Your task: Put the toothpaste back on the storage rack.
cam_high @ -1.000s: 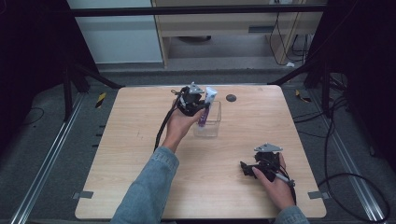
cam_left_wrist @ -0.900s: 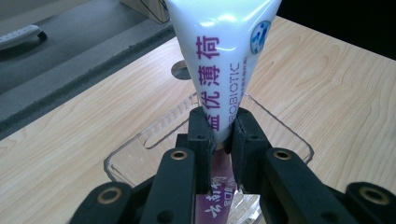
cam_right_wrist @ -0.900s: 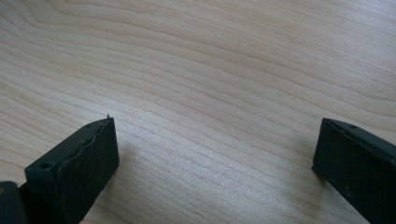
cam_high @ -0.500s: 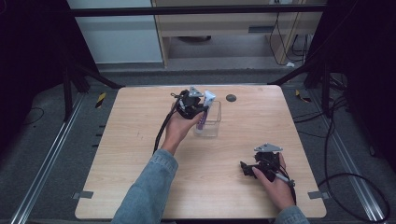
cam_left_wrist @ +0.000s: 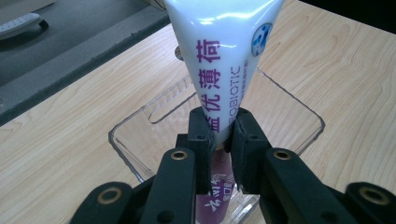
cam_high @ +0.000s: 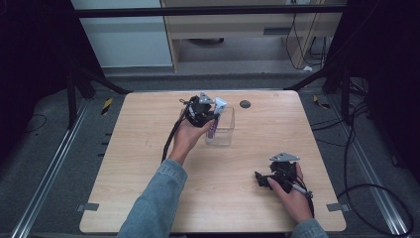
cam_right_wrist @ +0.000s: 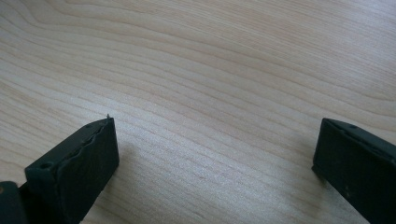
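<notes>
1. The tube [cam_left_wrist: 224, 60] is white with a purple end. It stands tilted, its purple end down inside the clear box [cam_left_wrist: 285, 100].
2. The left tongs [cam_left_wrist: 218, 135] are clamped on the tube near its low part, over the box.
3. The box sits on the bench [cam_high: 148, 148] at about 12 o'clock from the middle, a bit back.
4. The tube could slip or tip out if the tongs let go too soon, because it leans and its wide end sticks out over the box.
5. The light box could slide if the tube pushes on its wall.
6. The right tongs [cam_right_wrist: 215, 154] are wide apart and hold nothing. They rest low on the bench at about 5 o'clock, well apart from the box.
7. The bench is pale wood. A small dark round spot [cam_high: 244, 104] lies at about 1 o'clock.
8. Around it the floor is grey and the room is dark.
</notes>
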The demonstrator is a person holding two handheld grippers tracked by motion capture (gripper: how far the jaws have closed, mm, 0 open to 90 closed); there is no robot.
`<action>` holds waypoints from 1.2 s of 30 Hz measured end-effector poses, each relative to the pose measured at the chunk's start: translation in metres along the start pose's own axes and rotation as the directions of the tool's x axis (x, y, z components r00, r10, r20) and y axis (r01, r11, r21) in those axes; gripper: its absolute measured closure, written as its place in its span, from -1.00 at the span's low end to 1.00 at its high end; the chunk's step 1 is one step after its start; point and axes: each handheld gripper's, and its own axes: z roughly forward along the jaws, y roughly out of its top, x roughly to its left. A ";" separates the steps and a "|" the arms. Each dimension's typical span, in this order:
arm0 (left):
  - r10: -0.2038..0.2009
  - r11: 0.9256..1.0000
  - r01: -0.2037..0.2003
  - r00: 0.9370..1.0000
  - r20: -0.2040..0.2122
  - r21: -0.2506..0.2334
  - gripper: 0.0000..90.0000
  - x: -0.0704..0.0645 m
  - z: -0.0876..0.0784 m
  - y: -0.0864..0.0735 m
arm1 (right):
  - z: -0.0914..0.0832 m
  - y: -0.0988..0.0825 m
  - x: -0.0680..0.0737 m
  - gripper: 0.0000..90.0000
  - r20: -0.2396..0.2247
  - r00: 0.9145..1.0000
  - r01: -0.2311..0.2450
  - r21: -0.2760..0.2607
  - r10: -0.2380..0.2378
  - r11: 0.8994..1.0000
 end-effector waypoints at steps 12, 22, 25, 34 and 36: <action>-0.009 1.000 0.009 1.000 0.003 0.002 0.75 0.001 0.000 0.000 | 0.000 0.000 0.000 -0.99 0.002 1.000 0.002 -0.001 -0.002 1.000; -0.016 0.999 0.015 1.000 0.008 0.051 0.75 0.002 0.003 0.008 | 0.000 0.000 0.000 -0.99 -0.001 1.000 -0.001 -0.001 0.001 1.000; -0.007 0.997 0.006 1.000 0.007 0.077 0.75 -0.001 0.007 0.014 | 0.000 0.000 0.000 -0.99 -0.001 1.000 -0.002 -0.001 0.002 1.000; -0.010 0.996 0.009 1.000 0.016 0.087 0.74 -0.004 0.023 0.022 | 0.000 0.000 0.000 -0.99 -0.001 1.000 0.000 -0.001 0.000 1.000; -0.005 0.995 0.003 1.000 0.022 0.098 0.73 -0.005 0.026 0.024 | 0.000 0.000 0.000 -0.99 0.001 1.000 0.003 -0.001 -0.003 1.000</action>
